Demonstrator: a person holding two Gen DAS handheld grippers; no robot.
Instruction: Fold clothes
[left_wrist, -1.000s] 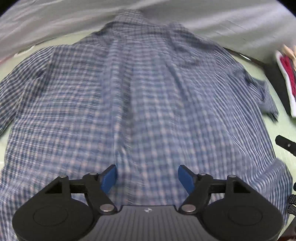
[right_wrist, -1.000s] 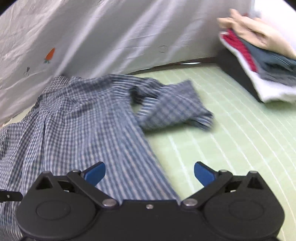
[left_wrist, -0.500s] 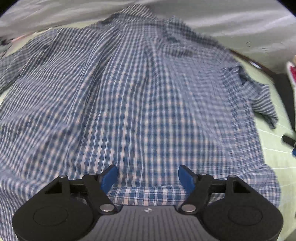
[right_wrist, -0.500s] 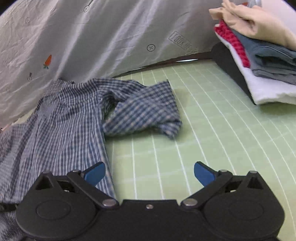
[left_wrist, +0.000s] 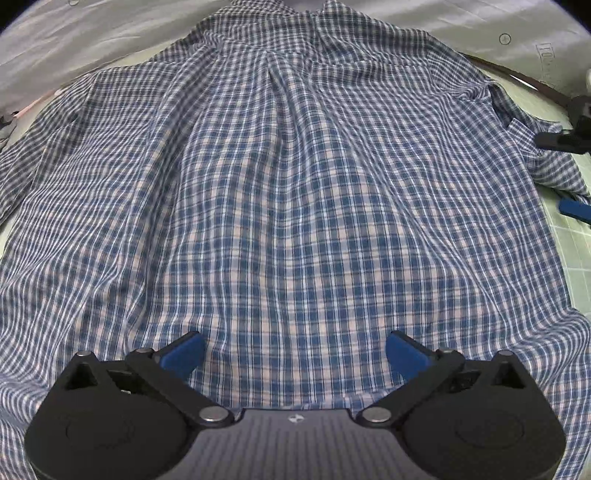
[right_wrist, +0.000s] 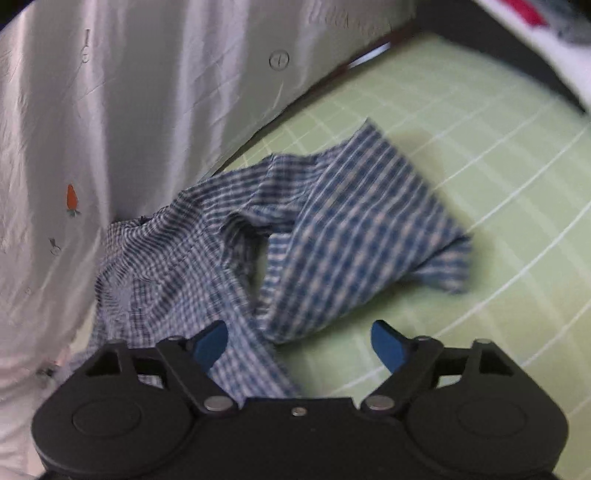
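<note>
A blue-and-white checked cotton shirt lies spread back-up on a pale green gridded mat. The left gripper hangs over its hem, jaws opening wide, pads clear. The right gripper nears the crumpled sleeve, jaws closing, nothing pinched.

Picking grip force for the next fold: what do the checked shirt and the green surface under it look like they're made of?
Checked shirt: thin woven fabric, probably cotton or a blend, matte; it drapes in soft wrinkles and its sleeve crumples loosely. Green mat: looks like a smooth vinyl or rubber cutting mat with printed white grid lines, lying flat, faint sheen; exact material uncertain.
</note>
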